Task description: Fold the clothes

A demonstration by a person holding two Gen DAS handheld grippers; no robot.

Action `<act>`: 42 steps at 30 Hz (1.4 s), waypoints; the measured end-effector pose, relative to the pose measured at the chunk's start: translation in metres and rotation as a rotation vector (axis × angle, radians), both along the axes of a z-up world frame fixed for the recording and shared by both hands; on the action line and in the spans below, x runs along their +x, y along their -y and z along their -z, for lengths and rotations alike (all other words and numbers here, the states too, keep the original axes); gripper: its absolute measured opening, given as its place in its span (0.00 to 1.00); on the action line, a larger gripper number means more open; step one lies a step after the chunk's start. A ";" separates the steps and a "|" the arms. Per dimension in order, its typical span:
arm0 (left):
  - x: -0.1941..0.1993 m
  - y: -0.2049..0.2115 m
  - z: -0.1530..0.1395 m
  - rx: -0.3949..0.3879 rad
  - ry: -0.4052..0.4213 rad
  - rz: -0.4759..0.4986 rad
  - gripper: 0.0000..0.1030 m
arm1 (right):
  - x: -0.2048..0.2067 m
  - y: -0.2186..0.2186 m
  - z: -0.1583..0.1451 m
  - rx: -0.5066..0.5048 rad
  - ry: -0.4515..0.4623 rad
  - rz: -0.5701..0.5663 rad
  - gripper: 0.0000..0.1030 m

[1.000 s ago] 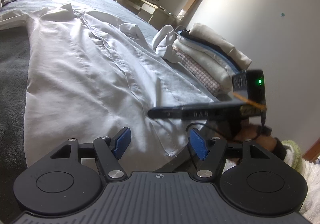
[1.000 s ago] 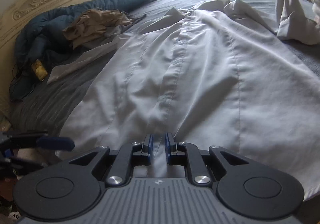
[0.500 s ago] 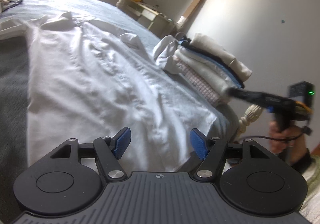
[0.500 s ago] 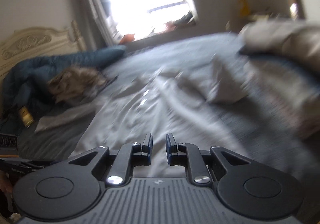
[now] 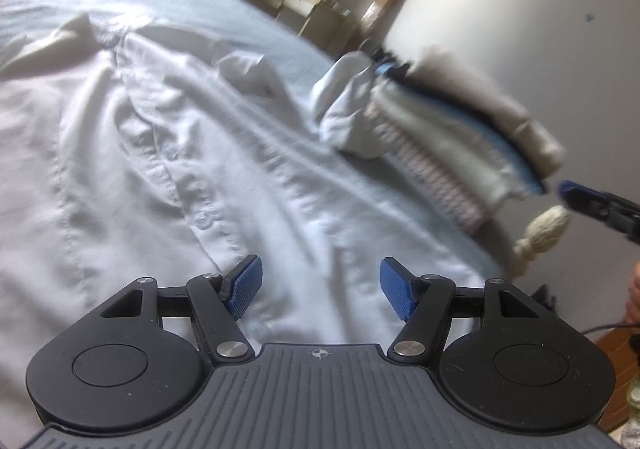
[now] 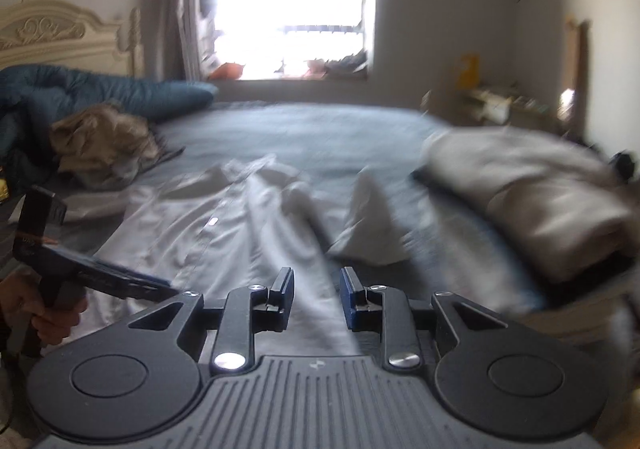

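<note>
A white button-up shirt (image 5: 160,169) lies spread front up on the grey bed (image 6: 320,129), its placket running diagonally. My left gripper (image 5: 321,285) hovers open low over the shirt's lower part, with nothing between its blue pads. My right gripper (image 6: 316,289) is raised above the shirt (image 6: 224,225) near its right edge. Its jaws are opening with only air between them. Each wrist view shows the other gripper at its edge: the right gripper (image 5: 592,205) beside the bed corner, the left gripper (image 6: 120,277) held in a hand (image 6: 52,313).
A stack of folded clothes (image 5: 460,153) sits on the bed's right side, touching a shirt sleeve. A cream bedpost finial (image 5: 544,233) marks the near corner. A blue duvet (image 6: 100,89) and a crumpled beige garment (image 6: 100,141) lie by the headboard (image 6: 60,33).
My right gripper rose off the shirt, tipped up toward the window, and its jaws widened. My left gripper slid forward over the shirt. The shirt has become more wrinkled.
</note>
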State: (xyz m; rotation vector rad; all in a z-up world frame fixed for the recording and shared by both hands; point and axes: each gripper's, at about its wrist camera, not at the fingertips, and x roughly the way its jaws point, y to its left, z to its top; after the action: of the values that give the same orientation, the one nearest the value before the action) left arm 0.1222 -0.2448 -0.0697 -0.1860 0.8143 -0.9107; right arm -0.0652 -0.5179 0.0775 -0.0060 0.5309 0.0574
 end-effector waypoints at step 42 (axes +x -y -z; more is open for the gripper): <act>0.010 -0.007 0.023 -0.016 -0.023 0.057 0.63 | 0.174 0.104 0.119 0.688 -0.161 0.549 0.66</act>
State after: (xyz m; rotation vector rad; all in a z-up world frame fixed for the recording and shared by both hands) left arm 0.1321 -0.2383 -0.0923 -0.1879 0.8375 -0.9705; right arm 0.1092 -0.6216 -0.0418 0.8196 0.6362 -0.3000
